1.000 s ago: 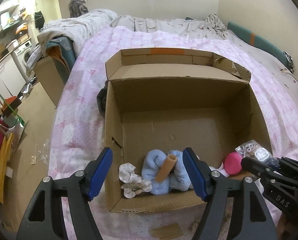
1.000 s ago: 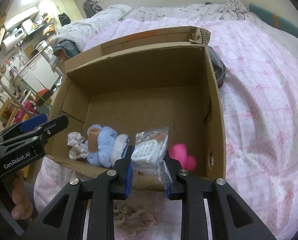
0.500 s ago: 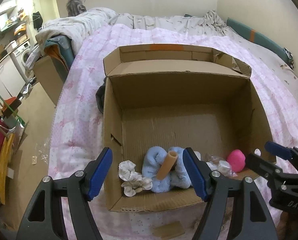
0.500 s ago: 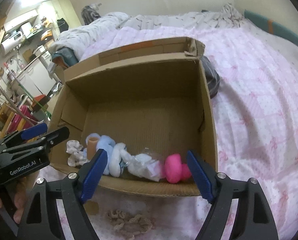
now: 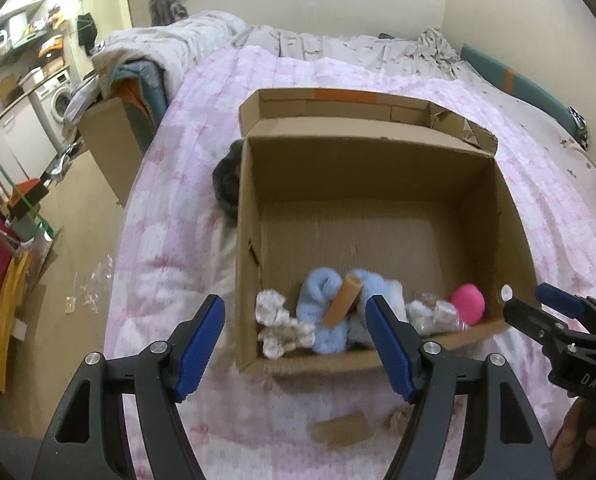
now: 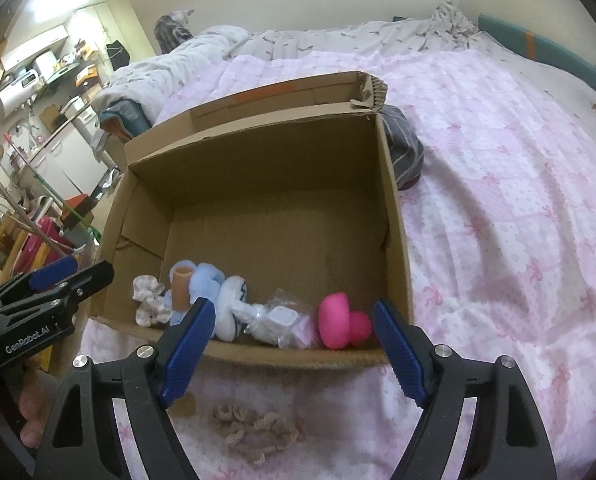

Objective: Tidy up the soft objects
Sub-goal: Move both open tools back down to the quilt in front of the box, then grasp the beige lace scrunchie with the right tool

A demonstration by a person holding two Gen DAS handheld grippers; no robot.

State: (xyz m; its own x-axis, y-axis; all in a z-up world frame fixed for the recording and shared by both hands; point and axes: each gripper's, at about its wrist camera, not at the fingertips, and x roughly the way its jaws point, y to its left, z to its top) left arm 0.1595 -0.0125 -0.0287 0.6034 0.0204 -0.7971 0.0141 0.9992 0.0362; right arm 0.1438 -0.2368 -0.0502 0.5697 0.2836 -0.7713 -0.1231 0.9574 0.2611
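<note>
Risks first: the beige scrunchie (image 6: 253,430) and a small cardboard scrap (image 5: 340,432) lie on the pink quilt (image 6: 498,184) just outside the near wall of the cardboard box (image 6: 394,216), low between the tool arms, so a reach for either could clip that wall and shove the box across the soft bedding. The scrunchie is limp and flat; the pads may catch quilt fabric along with it. Inside, everything is bunched along the near wall: white scrunchie (image 6: 147,300), tan foam tube (image 6: 181,286) propped on the light blue fluffy socks (image 6: 203,284), white sock (image 6: 231,312), clear plastic bag (image 6: 283,318), pink sponge (image 6: 340,322). The bag leans on its neighbours and looks loosely settled; a bump could tip it. Pose: the right gripper (image 6: 293,346) hangs over the near edge, angled steeply down, jaws spread wide and empty, having just been opening, with the bag lying free beyond them. The left gripper (image 5: 295,346) is likewise angled down at the box's left front corner, jaws apart with nothing between them. Both sit close together, so they could knock each other.
</note>
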